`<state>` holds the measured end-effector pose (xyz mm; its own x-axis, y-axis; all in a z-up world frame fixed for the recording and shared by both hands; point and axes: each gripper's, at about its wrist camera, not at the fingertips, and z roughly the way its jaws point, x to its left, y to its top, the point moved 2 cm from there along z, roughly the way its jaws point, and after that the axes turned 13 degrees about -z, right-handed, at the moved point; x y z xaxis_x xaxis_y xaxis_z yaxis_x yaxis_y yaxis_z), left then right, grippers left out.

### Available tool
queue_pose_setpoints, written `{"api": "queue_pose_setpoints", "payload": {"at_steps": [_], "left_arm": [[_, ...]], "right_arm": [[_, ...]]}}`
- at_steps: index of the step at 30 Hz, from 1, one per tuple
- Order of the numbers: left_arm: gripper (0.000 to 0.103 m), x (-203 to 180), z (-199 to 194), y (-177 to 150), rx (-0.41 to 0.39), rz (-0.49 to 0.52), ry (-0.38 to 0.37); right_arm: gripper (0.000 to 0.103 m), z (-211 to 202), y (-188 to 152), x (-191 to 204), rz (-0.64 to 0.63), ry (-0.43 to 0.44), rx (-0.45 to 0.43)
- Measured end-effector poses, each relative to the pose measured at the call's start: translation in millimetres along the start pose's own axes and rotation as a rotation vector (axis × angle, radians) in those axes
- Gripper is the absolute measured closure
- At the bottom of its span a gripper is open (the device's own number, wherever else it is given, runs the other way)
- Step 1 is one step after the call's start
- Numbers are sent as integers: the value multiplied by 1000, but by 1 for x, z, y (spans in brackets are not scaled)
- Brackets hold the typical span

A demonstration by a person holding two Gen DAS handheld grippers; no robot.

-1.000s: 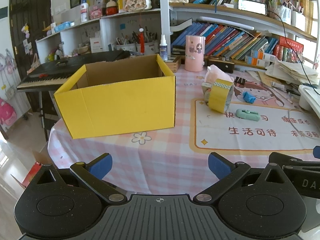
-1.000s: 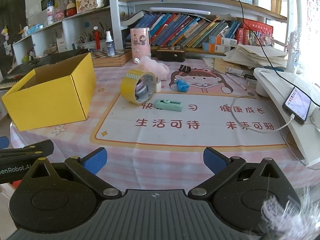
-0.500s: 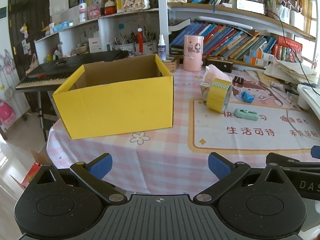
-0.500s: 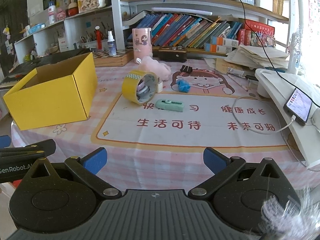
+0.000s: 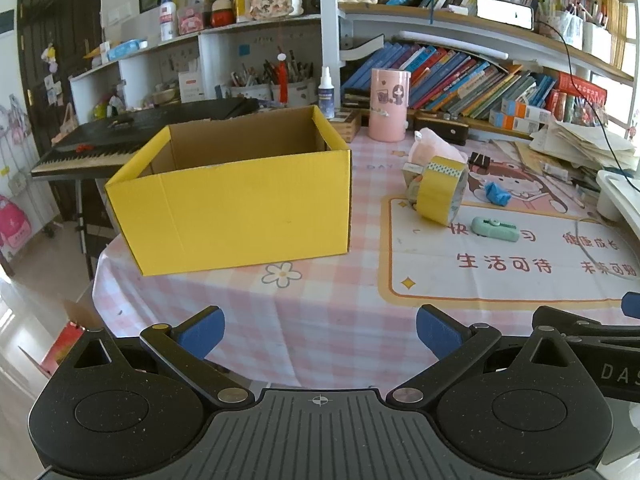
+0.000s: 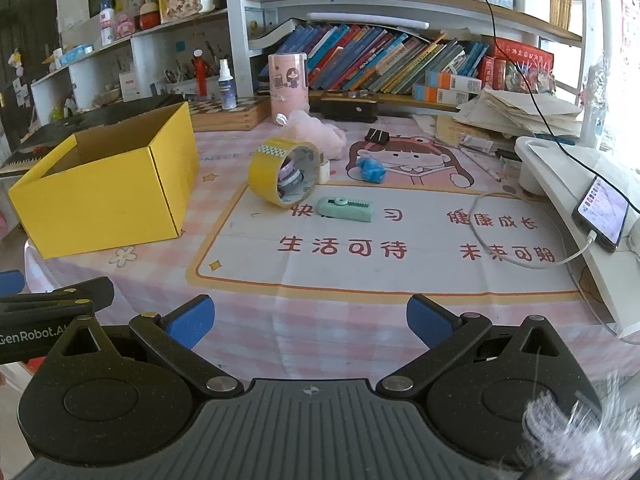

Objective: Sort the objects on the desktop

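While nothing is yet lifted, we judge ourselves at the very start of the sorting: both tongs hang short of the table's near edge, released and empty, the left gripper (image 5: 318, 330) facing the box and the right gripper (image 6: 310, 318) facing the loose items.

Largest is the table (image 6: 360, 320), draped in a soft pink checked cloth with a printed mat over it. Next comes the yellow box (image 6: 108, 196), corrugated card, open-topped, apparently empty as far as we can see in, standing at the left of the mat. It looks the likely place for the sorted things.

Right of the box, well apart from it, a roll of yellow tape (image 6: 280, 178) lies tilted on the mat's far corner, smooth and glossy, with smaller rolls tucked in its core. Just beside it lies a mint-green, rounded oblong gadget (image 6: 346, 209), hard plastic by its look. Beyond sit a crumpled blue scrap (image 6: 370, 169) and a black binder clip (image 6: 378, 135).

Our next move calls for reaching forward with the right tongs and straddling the tape's rim or the green gadget's narrow width.
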<state>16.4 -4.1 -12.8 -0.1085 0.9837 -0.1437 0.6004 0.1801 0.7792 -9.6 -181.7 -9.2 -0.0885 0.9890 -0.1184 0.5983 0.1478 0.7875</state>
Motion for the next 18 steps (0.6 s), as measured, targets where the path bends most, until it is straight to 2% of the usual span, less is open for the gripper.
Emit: {"api": "queue_pose_setpoints", "payload": {"at_steps": [18], "left_arm": [[0,2,1,0,-1,4,-8]], "right_arm": [[0,2,1,2,-6,-4,-2]]}}
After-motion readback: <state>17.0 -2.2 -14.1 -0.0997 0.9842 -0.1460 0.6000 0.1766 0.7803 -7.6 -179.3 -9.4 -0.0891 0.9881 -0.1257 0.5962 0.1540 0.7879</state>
